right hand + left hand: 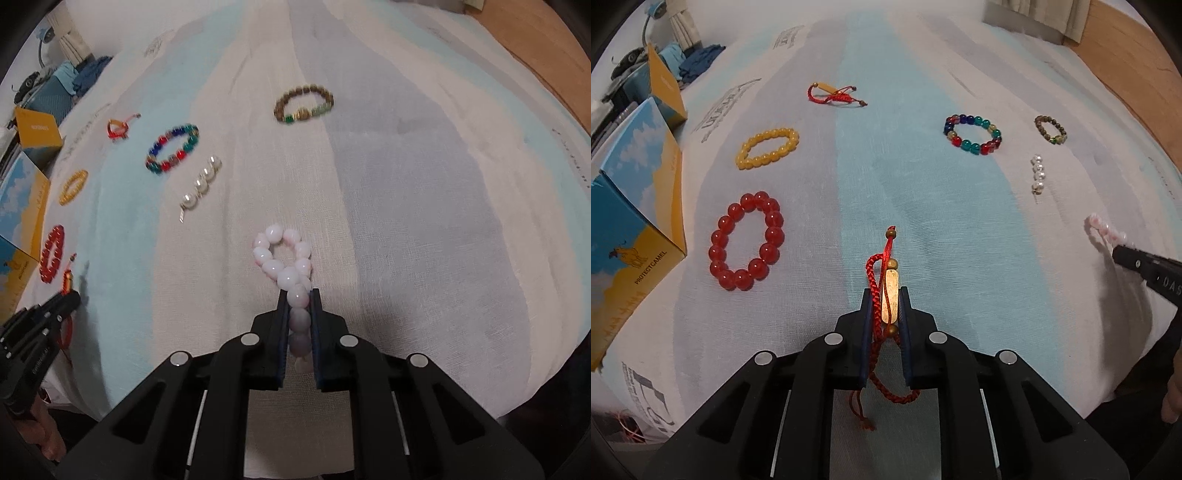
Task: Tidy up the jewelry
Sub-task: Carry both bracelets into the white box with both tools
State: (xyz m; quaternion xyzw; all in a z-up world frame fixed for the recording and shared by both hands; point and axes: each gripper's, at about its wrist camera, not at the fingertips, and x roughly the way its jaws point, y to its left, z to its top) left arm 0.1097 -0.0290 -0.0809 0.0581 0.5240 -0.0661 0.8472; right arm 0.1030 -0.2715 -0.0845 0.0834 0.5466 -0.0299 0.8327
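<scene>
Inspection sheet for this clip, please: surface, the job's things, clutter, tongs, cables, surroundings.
Surface: striped cloth, pale blue and white, with printed lettering.
Job's things: red bead bracelet, yellow bead bracelet, red cord bracelet, multicolour bead bracelet, brown bead bracelet and pearl strand lie apart on the cloth.
Clutter: blue-and-yellow boxes at the left edge.
Tongs: left tongs shut on a red braided bracelet with a pale bar; right tongs shut on a pink bead bracelet, its free loop on the cloth.
Cables: nothing seen.
Surroundings: clothes pile, curtain, wooden floor.
</scene>
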